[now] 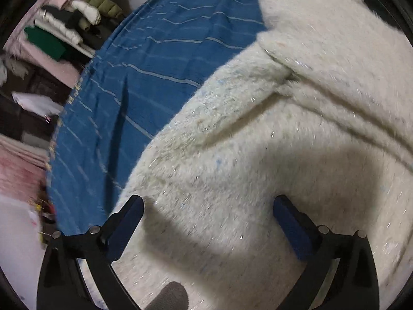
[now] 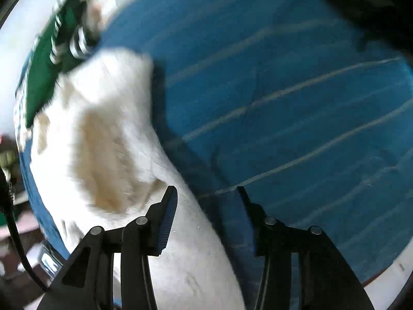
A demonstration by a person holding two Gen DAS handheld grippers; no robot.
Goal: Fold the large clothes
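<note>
Left wrist footage is being filled by the fluffy cream-white knitted garment with glittery threads (image 1: 271,134), which is being seen spread over the blue striped bedcover (image 1: 144,77). The left gripper (image 1: 209,214) is being held directly above the garment's broad body, its jaws being kept wide apart with nothing between them, and its shadow is being cast on the knit just ahead. A thick fold or sleeve is being seen running diagonally from lower left to upper right across this view, beyond the fingertips.

From the right wrist view, the same garment (image 2: 108,139) is being shown as a long band lying mostly to the left of the right gripper (image 2: 206,201), with its long axis running from the bottom of the frame up and away to the left. The right gripper's jaws are being held moderately open and empty; the garment's right-hand edge is being straddled, so that the left finger is being seen over knit and the right finger over bare bedcover. A green garment with white stripes (image 2: 46,62) is being seen past the far end.

The right gripper is being judged the better placed for pinching an edge, while the left is being judged centred over the bulk, where no free edge is being offered.
</note>
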